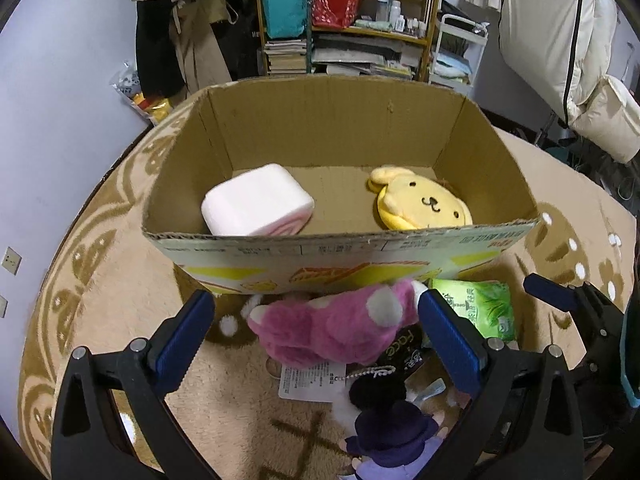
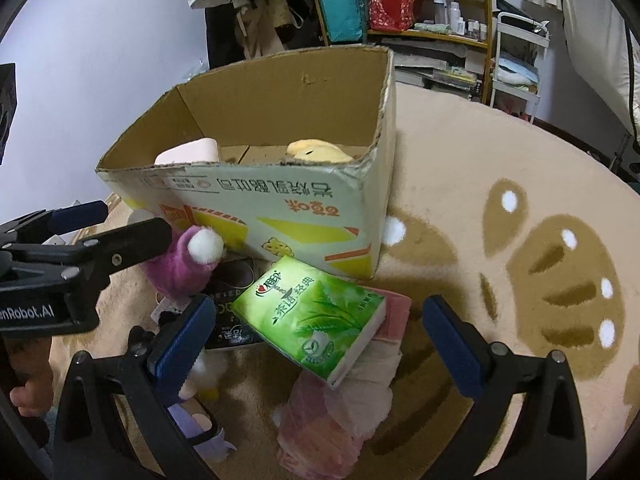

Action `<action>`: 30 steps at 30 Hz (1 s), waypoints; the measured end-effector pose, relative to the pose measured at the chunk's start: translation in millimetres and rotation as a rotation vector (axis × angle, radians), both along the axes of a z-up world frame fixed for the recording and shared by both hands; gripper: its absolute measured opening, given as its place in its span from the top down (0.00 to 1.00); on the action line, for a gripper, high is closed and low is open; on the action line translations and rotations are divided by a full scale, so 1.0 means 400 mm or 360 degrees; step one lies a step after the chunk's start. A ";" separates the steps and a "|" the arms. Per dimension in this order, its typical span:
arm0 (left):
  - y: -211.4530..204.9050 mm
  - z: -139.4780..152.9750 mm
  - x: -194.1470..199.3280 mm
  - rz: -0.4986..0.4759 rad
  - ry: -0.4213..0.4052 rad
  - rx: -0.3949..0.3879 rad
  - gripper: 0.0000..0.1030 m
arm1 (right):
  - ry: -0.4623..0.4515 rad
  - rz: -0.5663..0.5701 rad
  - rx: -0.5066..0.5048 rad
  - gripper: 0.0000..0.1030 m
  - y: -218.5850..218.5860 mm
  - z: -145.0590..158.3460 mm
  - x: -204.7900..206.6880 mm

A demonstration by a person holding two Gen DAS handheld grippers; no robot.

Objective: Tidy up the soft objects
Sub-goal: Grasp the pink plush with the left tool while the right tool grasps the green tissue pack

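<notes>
An open cardboard box (image 1: 348, 240) (image 2: 248, 200) stands on the rug and holds a pink-white squishy block (image 1: 256, 202) and a yellow dog plush (image 1: 424, 204). In front of it lies a pink plush (image 1: 340, 328) (image 2: 184, 264), a green tissue pack (image 1: 480, 304) (image 2: 312, 316), a dark-haired doll (image 1: 388, 420) and a pink cloth bundle (image 2: 344, 408). My left gripper (image 1: 316, 340) is open, its jaws either side of the pink plush. My right gripper (image 2: 316, 344) is open around the green tissue pack.
A beige rug with brown bear patterns (image 2: 540, 264) covers the floor. A black packet (image 2: 232, 304) lies under the tissue pack. A shelf with bags and bottles (image 1: 352, 16), hanging coats (image 1: 180, 32) and a white cart (image 1: 460, 52) stand behind.
</notes>
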State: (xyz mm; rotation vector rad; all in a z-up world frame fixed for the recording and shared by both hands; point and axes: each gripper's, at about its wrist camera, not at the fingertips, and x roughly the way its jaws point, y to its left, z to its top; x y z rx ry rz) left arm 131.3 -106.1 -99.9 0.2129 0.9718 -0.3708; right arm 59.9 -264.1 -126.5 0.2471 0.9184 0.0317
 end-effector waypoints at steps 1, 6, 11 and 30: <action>-0.001 -0.005 0.002 0.0003 0.0008 0.0006 0.05 | 0.0004 0.0003 0.0000 0.00 0.002 -0.003 0.002; -0.002 -0.027 0.007 0.0007 0.0064 0.0032 0.24 | 0.0018 0.0020 -0.0005 0.00 0.009 -0.016 0.010; 0.001 -0.029 0.006 -0.0001 0.0084 -0.0010 0.34 | 0.0027 0.0041 -0.0015 0.00 0.020 -0.029 0.019; 0.002 -0.011 -0.035 -0.0069 0.0037 -0.0048 0.74 | 0.0045 0.0046 -0.0070 0.10 0.038 -0.051 0.009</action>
